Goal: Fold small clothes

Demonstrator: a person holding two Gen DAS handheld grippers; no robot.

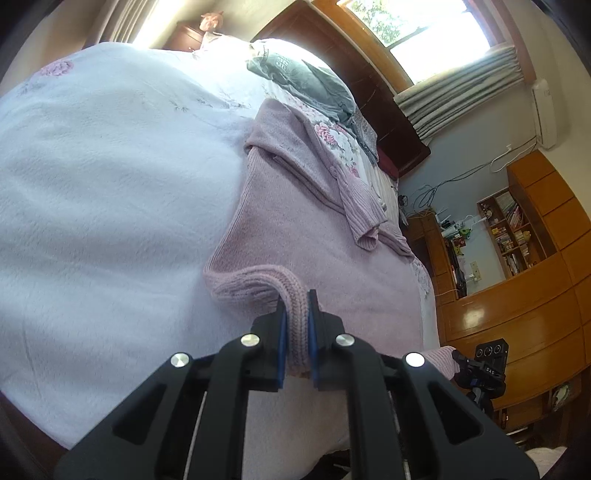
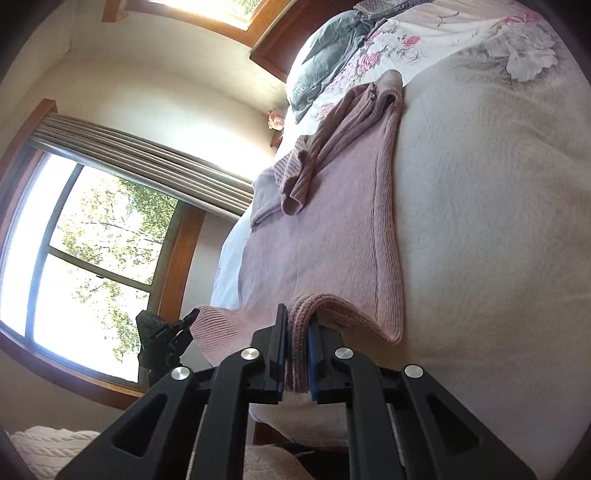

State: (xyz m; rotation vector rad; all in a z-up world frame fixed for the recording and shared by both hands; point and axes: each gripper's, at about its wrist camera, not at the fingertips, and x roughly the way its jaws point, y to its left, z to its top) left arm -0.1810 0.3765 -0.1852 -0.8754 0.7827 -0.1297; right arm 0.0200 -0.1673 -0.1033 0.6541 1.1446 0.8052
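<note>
A pink knitted sweater (image 1: 317, 236) lies spread on a bed, its sleeves folded across the body near the collar end. My left gripper (image 1: 296, 299) is shut on the ribbed hem (image 1: 295, 332) at one bottom corner. In the right wrist view the same pink sweater (image 2: 325, 236) stretches away from me, and my right gripper (image 2: 298, 314) is shut on the ribbed hem (image 2: 297, 350) at the other bottom corner. Each gripper shows in the other's view: the right gripper (image 1: 476, 365) at the hem's far end, the left gripper (image 2: 166, 332) likewise.
The bed has a white fleecy blanket (image 1: 110, 203) and a floral cover (image 2: 461, 33). A grey pillow (image 1: 306, 81) lies by the dark wooden headboard (image 1: 369, 92). A wooden bookshelf unit (image 1: 517, 258) stands beyond the bed. Windows (image 2: 85, 258) with curtains fill the other wall.
</note>
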